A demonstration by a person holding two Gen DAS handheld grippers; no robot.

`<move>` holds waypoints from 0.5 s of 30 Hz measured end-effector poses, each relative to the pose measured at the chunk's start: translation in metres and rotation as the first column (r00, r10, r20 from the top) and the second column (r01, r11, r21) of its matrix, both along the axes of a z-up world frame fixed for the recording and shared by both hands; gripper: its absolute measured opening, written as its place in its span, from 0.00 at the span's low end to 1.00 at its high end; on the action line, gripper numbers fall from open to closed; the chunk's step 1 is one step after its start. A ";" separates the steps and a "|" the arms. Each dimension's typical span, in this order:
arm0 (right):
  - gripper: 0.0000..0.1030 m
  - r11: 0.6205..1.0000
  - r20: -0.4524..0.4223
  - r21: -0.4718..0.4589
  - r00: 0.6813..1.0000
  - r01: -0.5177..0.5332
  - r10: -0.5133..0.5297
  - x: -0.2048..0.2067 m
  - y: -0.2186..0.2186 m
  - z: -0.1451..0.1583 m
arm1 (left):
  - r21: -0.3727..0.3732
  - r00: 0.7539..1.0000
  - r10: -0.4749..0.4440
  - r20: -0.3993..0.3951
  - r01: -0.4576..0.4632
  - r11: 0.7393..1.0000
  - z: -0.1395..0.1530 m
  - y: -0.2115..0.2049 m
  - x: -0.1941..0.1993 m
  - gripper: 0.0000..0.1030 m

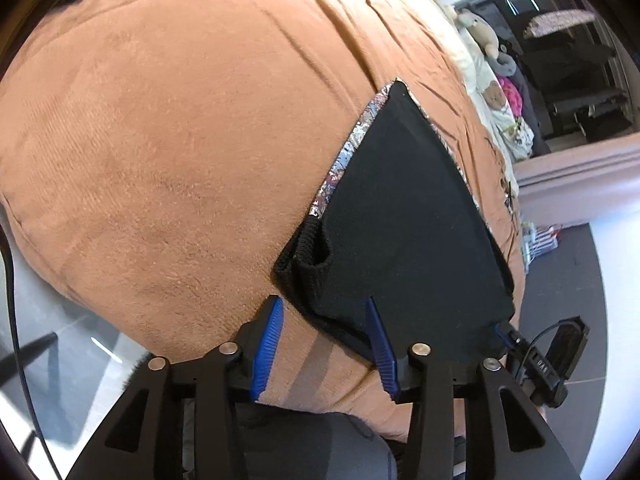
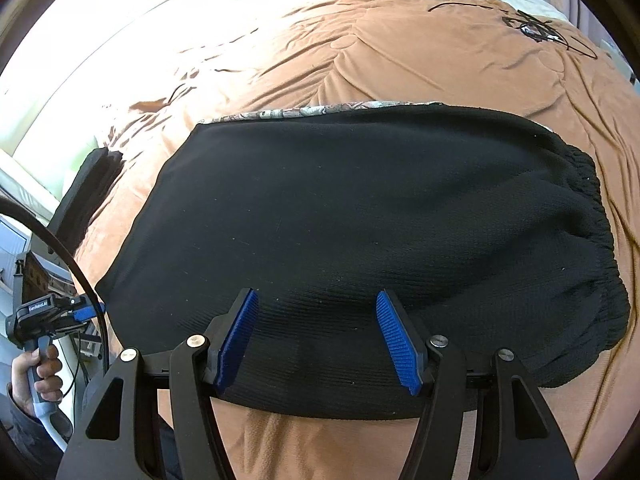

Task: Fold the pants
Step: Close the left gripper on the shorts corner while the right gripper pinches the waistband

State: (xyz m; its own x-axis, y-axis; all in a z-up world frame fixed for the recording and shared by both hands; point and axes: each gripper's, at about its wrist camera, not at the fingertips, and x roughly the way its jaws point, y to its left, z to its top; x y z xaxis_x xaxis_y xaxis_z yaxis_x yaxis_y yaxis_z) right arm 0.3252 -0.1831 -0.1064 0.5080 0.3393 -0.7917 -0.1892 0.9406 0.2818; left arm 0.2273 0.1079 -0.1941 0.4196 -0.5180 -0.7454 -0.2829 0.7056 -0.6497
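So the black pants (image 2: 360, 240) are lying folded flat on the bed, on top of the brown blanket (image 2: 400, 64). A strip of patterned lining (image 2: 296, 112) peeks out along the far edge, and the elastic waistband (image 2: 600, 232) is bunched up on the right side in my right camera. In the left camera one ribbed cuff (image 1: 308, 248) sits just past my fingertips, a bit rumpled and gaping.

My left hand-held gripper (image 1: 324, 320) is released, blue pads apart; one finger is over the near corner of the fabric, the other over bare blanket, nothing pinched. My right hand-held gripper (image 2: 316, 316) is spread open too, hovering above the near hem of the pants with nothing in it.

In the right view my hand (image 2: 36, 376) is wrapped around the left gripper's handle by the bed's edge. Further out there's a cream pillow (image 1: 468, 52) and some stuffed toys (image 1: 484, 36) toward the head of the bed.
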 end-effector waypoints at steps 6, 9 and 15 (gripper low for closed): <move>0.58 1.000 -0.003 0.026 1.000 0.012 -0.012 -0.003 -0.007 0.001 | -0.062 0.998 0.064 -0.012 -0.064 0.996 -0.014 0.005 0.008 0.45; 0.58 1.000 -0.001 0.027 1.000 0.006 -0.006 0.000 -0.004 0.003 | -0.111 0.991 0.132 -0.003 -0.131 0.985 -0.017 0.012 0.007 0.45; 0.44 1.000 -0.004 0.024 1.000 0.002 -0.002 0.017 0.010 -0.001 | -0.120 0.988 0.151 0.027 -0.147 0.982 -0.016 0.004 -0.001 0.45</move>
State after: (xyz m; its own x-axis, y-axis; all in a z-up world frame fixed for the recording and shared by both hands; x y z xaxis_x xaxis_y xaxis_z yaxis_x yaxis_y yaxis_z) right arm 0.3419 -0.1733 -0.1073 0.5058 0.3577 -0.7850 -0.1865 0.9338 0.3054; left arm 0.2259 0.1117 -0.2101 0.5236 -0.5311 -0.6662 -0.3543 0.5754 -0.7372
